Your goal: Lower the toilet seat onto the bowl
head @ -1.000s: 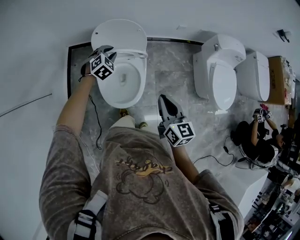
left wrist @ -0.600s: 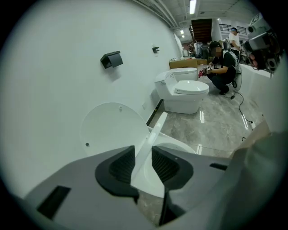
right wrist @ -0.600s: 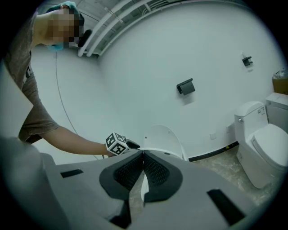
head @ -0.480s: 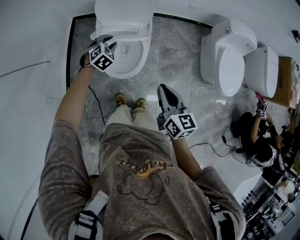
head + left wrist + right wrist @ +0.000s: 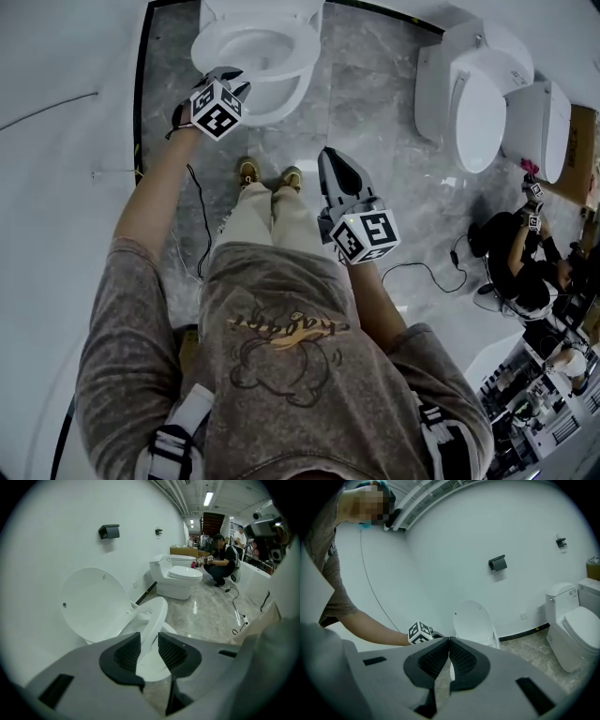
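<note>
The toilet seat [image 5: 153,615] is held tilted, about halfway between the raised lid [image 5: 91,604] and the bowl [image 5: 281,105]. Its front rim is pinched between the pads of the left hand-held gripper [image 5: 149,645], as seen in the left gripper view. In the head view this hand-held gripper [image 5: 234,80] is found at the bowl's near-left edge, at 11 o'clock from the person's shoes [image 5: 270,174]. The lid is leaned back against the white wall, under a dark wall-mounted holder [image 5: 108,530].

The right hand-held gripper [image 5: 449,643] is seen with its jaws pressed together and nothing between them. In the head view it [image 5: 328,159] is held over the marble floor [image 5: 375,84], at 4 o'clock from the bowl and well apart from it. Its camera is aimed at the raised lid [image 5: 474,620] and at the marker cube [image 5: 420,632] of the left hand-held gripper.

Two further toilets [image 5: 483,98] are stood along the wall at 2 o'clock from the shoes. A crouching person [image 5: 520,272] is seen at 3 o'clock, with a cable [image 5: 422,272] lying on the floor nearby.
</note>
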`<state>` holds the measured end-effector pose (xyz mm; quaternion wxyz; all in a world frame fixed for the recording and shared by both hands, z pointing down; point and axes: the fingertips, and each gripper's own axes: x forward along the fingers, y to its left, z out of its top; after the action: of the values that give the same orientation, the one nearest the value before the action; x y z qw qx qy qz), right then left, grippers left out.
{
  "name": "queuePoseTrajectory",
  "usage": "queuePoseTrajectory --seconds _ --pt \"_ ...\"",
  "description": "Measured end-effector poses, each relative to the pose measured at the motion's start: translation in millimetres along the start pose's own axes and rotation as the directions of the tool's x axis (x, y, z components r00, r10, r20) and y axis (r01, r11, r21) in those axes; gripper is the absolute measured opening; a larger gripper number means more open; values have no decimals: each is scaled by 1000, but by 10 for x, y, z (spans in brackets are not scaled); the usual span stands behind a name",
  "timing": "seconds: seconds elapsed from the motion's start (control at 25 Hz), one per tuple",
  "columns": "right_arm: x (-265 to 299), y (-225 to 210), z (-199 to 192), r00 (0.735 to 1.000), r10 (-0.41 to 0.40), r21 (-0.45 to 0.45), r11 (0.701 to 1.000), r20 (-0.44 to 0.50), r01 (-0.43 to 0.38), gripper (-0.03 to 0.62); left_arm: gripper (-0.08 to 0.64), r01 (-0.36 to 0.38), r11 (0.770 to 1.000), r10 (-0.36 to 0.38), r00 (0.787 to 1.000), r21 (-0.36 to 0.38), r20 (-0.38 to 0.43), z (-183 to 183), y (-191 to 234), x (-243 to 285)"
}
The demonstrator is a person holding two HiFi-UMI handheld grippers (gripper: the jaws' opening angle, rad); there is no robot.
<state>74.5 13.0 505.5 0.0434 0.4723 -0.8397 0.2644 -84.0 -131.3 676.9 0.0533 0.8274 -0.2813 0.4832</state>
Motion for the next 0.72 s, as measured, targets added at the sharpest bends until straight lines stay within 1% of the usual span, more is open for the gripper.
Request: queuePoseTrajectory --seconds 0.24,0.4,0.56,0.72 --pt "29 -3 -268 999 -9 13 1000 -35 9 28 122 72 997 -73 996 -8 -59 -337 -376 226" --pt "62 -63 -436 998 -10 37 999 -63 12 28 121 109 993 -113 990 -45 -87 -513 -610 386" --pt "195 -142 -699 997 -6 47 999 -76 10 28 121 129 990 -135 985 -62 -104 -792 -847 638" --pt "322 -235 -940 996 -2 38 999 -88 6 28 121 145 983 -157 981 -114 -111 -1068 -1040 864"
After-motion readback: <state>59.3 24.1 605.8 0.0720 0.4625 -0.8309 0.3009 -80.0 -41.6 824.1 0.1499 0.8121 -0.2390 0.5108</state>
